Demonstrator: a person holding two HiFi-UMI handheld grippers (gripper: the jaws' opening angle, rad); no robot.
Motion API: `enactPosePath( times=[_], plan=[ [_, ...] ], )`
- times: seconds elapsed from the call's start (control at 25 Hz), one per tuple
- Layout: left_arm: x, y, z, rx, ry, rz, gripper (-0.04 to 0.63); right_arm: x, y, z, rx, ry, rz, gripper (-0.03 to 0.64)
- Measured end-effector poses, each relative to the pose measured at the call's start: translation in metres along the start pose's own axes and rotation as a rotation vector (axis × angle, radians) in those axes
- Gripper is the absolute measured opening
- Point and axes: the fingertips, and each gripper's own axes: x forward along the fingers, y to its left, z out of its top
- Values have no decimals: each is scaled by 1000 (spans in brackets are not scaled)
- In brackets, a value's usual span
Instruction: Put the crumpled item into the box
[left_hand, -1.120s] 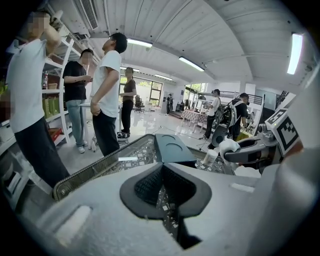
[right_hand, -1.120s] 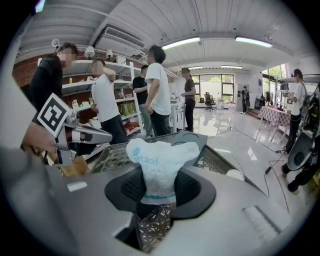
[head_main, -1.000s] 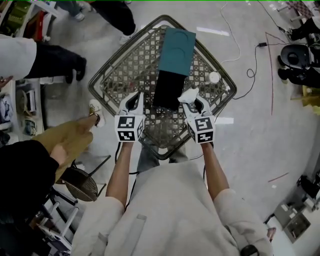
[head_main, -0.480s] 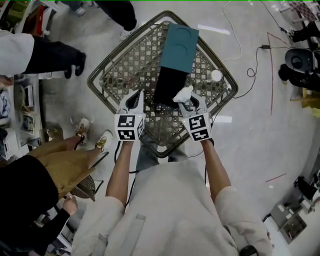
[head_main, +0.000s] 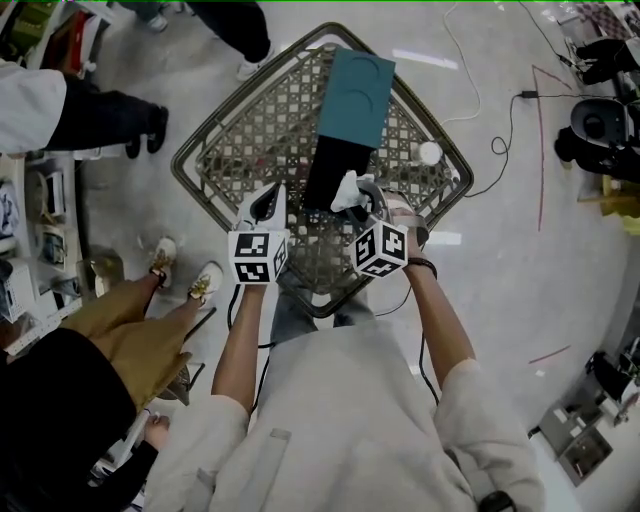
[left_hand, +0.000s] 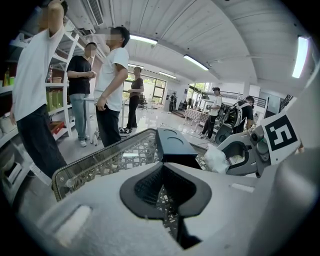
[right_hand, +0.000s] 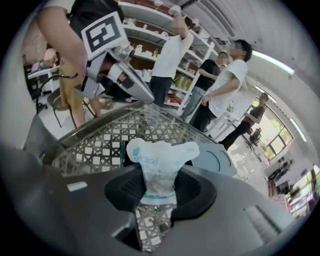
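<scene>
Right tool (head_main: 362, 203) clamped on crumpled item (head_main: 346, 190) at box (head_main: 330, 172) right rim. Opening lies just left, long axis toward desk (head_main: 235, 150) far corner. Left tool (head_main: 266, 203) together, empty.

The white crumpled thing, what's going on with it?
A person holds a gripper in each hand over a metal lattice table. The right gripper is pinching a crumpled white wrapper next to the black box, so it isn't inside yet. The left gripper is shut with nothing in it, hovering over the table's near side.
</scene>
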Motion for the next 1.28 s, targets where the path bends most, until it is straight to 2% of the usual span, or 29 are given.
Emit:
enactPosePath(
  times=[0.12,0.2,0.48,0.76,1.04,1.28],
  plan=[
    [1,-1,-1,-5,2,2,6,10,7,-1,-135,27,36,129],
    [3,-1,1,-7,-2,2,6,17,10,-1,-177,36,62,129],
    [7,4,7,-14,-10,7,6,51,18,-6,-175,99,174,132],
    [8,8,10,-18,-11,9,6,81,21,-8,-200,155,241,133],
    [10,11,7,-18,4,10,6,102,27,-29,-327,258,301,135],
    [10,15,5,-21,10,9,6,115,35,-37,-369,310,349,135]
  ],
)
